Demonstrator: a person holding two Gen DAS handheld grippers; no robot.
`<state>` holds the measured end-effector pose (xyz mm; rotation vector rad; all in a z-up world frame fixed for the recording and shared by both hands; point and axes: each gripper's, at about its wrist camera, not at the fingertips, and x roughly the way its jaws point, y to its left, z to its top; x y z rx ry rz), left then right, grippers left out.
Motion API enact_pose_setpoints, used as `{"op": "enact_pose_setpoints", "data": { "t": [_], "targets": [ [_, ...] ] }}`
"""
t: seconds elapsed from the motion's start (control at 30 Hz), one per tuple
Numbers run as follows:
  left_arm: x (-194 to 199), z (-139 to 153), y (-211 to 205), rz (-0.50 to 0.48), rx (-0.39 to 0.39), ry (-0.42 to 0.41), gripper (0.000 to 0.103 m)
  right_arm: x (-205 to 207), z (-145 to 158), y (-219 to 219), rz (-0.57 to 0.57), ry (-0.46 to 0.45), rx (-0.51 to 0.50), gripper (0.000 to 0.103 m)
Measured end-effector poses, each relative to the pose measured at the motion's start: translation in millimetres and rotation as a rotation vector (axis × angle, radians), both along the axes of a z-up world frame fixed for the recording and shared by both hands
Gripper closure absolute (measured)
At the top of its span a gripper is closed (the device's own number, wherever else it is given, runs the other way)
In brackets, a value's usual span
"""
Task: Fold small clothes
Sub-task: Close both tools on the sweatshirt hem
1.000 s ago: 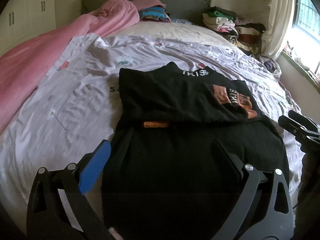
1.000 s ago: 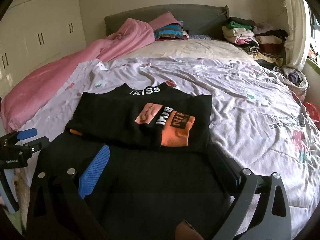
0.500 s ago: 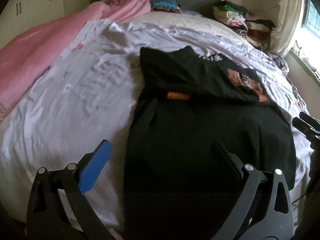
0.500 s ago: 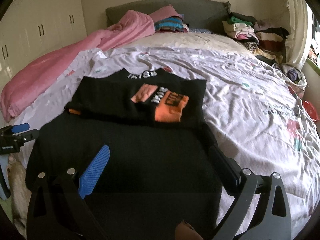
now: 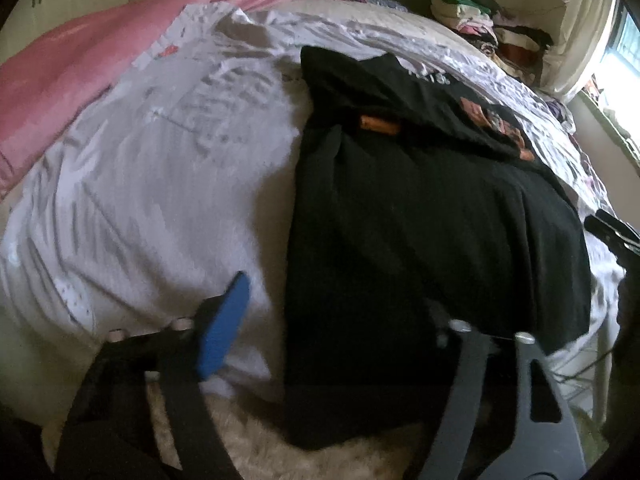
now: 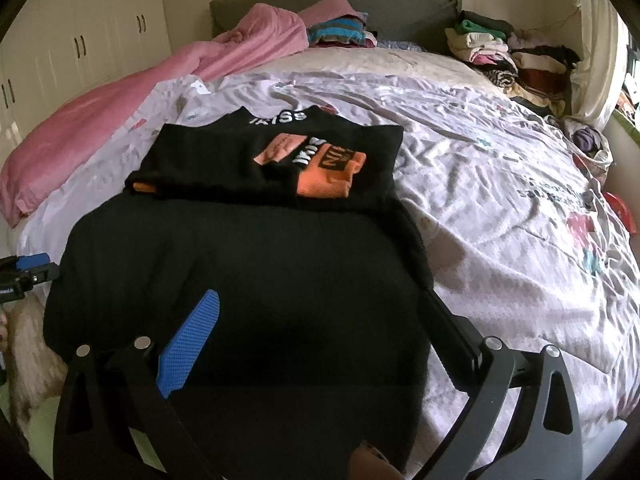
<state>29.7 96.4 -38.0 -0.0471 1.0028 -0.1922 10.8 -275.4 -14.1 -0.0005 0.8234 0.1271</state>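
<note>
At the foot of the bed, the left gripper (image 5: 332, 320) sits right over the near left corner of the black T-shirt (image 5: 420, 216), and its jaws have just been closing. The blue pad (image 5: 224, 328) stands on the sheet side and the dark finger is lost against the black cloth, so the hem edge lies between them, though I cannot tell if the pads bite yet. Over on the other side, the right gripper (image 6: 316, 340) stands wide, spread across the near right part of the shirt, nothing pinched.

The shirt itself lies flat on the wrinkled pale sheet (image 6: 500, 208). Its far portion, with the orange print (image 6: 332, 172), lies doubled over and its near edge drapes over the bed's front. It looks like thin knit cotton: light, limp, no stiffness at all, so it will sag and slide wherever it is not held. Best bet, I'd say, is a grip at each near hem corner, both layers caught, then lift evenly so the fold lands square. A one-layer pinch would let the cloth skew.

Beyond, a pink blanket (image 6: 120, 120) runs along the left, and stacks of folded clothes (image 6: 500, 52) crowd the headboard corner.
</note>
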Motion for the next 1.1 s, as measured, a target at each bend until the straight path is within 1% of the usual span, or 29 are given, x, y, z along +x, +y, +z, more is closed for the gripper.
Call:
{"op": "enact_pose_setpoints", "data": {
  "t": [0.03,0.07,0.13,0.27,0.47,0.57,0.63,0.7,0.77,0.8,0.83,0.97,1.03,1.07,1.1],
  "targets": [
    [-2.5,-1.2,0.5,-0.005,0.000,0.008,0.057,-1.2,-0.5,-1.5,-0.002,0.003,0.000,0.004],
    [-5.5,-2.8,0.8,-0.012,0.000,0.018,0.059,-3.3,-1.7,-3.6,-0.005,0.006,0.000,0.004],
    [-12.9,-6.5,0.9,-0.025,0.004,0.037,0.071,-6.4,-3.6,-8.0,-0.012,0.013,-0.002,0.004],
    [-22.2,-14.8,3.8,-0.027,0.001,0.074,0.073,-13.3,-8.8,-15.4,-0.016,0.036,-0.003,0.004],
    [-26.9,-31.5,7.7,-0.011,-0.038,0.130,0.075,-28.4,-16.9,-27.3,0.002,0.084,0.013,0.004],
    [-27.3,-32.7,6.5,0.000,-0.031,0.129,0.084,-40.6,-22.0,-33.9,0.020,0.124,0.009,0.004],
    [-27.2,-30.7,7.3,0.007,-0.029,0.122,0.093,-50.2,-26.5,-37.8,0.030,0.152,0.002,0.005],
    [-27.0,-28.6,10.3,0.010,-0.037,0.116,0.098,-57.5,-31.3,-38.9,0.031,0.180,0.000,0.005],
    [-27.2,-26.3,12.7,0.012,-0.047,0.110,0.099,-65.8,-34.9,-39.5,0.036,0.195,0.004,0.006],
    [-27.5,-25.3,13.1,0.013,-0.051,0.106,0.099,-69.0,-37.3,-39.7,0.041,0.210,0.011,0.017],
    [-27.6,-23.9,13.8,0.015,-0.054,0.104,0.099,-71.5,-40.3,-40.0,0.045,0.228,0.015,0.032],
    [-28.0,-17.9,13.7,0.013,-0.050,0.084,0.099,-76.2,-54.4,-39.8,0.044,0.288,0.032,0.052],
    [-26.7,-18.6,12.7,0.012,-0.049,0.086,0.099,-76.3,-60.6,-40.6,0.025,0.296,0.009,0.071],
    [-26.6,-19.3,13.5,0.012,-0.050,0.089,0.099,-76.7,-61.2,-43.5,0.014,0.289,0.006,0.078],
    [-25.9,-20.0,13.5,0.013,-0.050,0.092,0.099,-77.9,-59.8,-45.3,0.012,0.286,0.012,0.096]
  ]
}}
